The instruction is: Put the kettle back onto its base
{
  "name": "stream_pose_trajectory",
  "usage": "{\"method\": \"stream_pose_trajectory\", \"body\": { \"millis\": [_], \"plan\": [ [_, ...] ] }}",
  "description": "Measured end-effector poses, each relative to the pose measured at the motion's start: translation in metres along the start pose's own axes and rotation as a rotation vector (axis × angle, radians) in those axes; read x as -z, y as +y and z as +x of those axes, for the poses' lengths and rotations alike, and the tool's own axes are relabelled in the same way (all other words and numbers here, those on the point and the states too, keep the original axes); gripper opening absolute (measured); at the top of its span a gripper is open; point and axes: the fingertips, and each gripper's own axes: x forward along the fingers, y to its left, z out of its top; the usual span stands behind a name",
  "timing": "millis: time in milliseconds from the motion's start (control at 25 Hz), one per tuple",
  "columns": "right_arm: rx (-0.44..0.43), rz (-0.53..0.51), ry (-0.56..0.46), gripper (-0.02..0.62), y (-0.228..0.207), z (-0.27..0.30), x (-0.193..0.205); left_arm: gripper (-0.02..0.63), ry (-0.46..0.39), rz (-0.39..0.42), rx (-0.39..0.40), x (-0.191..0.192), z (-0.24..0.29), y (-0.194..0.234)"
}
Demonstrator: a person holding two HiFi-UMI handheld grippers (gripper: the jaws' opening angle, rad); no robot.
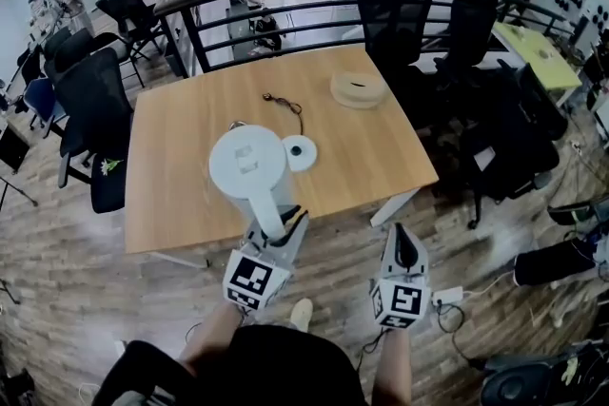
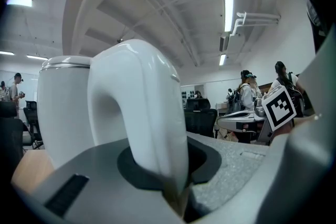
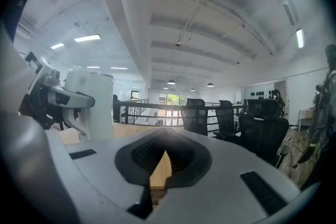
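Pinching the kettle (image 1: 247,164) by its upright handle (image 2: 152,113) with my left gripper (image 1: 282,229) over the table (image 1: 181,119), I see the base (image 1: 300,152) just beside it at three o'clock, my farther right gripper (image 1: 404,244) pressed together, empty.

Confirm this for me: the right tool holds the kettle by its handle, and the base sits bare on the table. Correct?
Not quite. It is the left tool that holds the kettle by its handle, as the left gripper view shows. The right tool holds nothing. The base does sit bare on the table.
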Motion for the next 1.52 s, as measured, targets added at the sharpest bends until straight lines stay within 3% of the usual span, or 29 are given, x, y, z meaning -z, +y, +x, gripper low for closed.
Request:
{"method": "stream_pose_trajectory", "body": {
  "millis": [840, 1520],
  "plan": [
    [-0.103, -0.005, 0.011, 0.000, -0.007, 0.108, -0.008, 0.049, 0.013, -0.021, -0.071, -0.001, 0.065, 0.053],
    [-0.301, -0.006, 0.028, 0.000, 0.001, 0.252, -0.001, 0.049, 0.011, -0.011, -0.176, 0.012, 0.149, 0.112]
  ]
}}
